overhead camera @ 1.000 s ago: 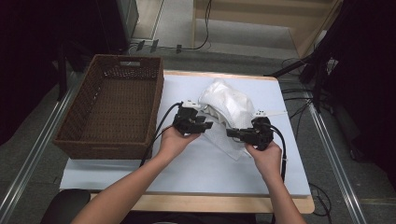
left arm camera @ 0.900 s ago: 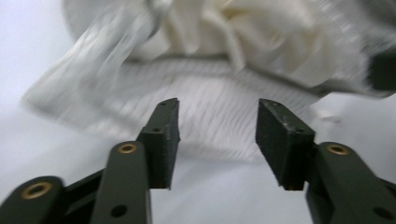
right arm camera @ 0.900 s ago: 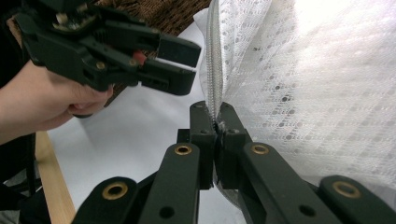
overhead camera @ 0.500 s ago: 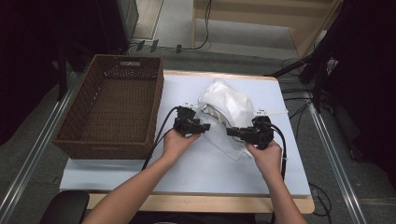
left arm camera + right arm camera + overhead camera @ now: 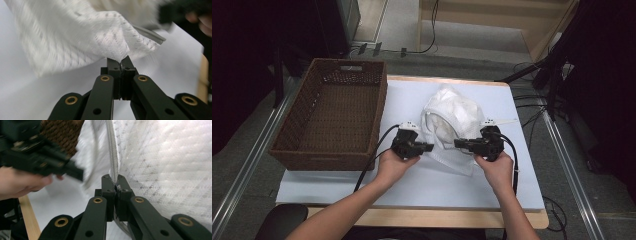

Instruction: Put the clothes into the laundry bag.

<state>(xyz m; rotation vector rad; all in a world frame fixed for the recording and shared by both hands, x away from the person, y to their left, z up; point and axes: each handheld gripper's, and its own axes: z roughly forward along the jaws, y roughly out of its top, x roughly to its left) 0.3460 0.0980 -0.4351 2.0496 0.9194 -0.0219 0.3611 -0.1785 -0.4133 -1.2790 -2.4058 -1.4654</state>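
A: High view first. One white mesh bag (image 5: 452,125) on the bench (image 5: 422,185), right of one brown basket (image 5: 332,115). Two grippers at the near end of the bag, one on each side.

B: Which side for which?

A: Left gripper (image 5: 426,148) at the near left edge of the bag, right gripper (image 5: 460,144) at the near right edge, tips pointing toward each other, bag hem between them. Long axis of the bag away from the person, toward the far edge of the bench. Basket nearer to the left hand, so probably a carry to the left next.

B: Left gripper view?

A: Left gripper (image 5: 121,64) just now closing, and closed here on a corner of the mesh; fabric pinched between the jaws, bag spreading up and away. Rather blurred.

B: Right gripper view?

A: Right gripper (image 5: 115,185) clamped narrow on the zipper (image 5: 112,152) of the bag, zipper line straight up from the jaws. Basket (image 5: 62,132) brown behind, left gripper (image 5: 75,173) blurred at the left.

B: Count?

A: One bag, one basket, two grippers, both holding the bag.
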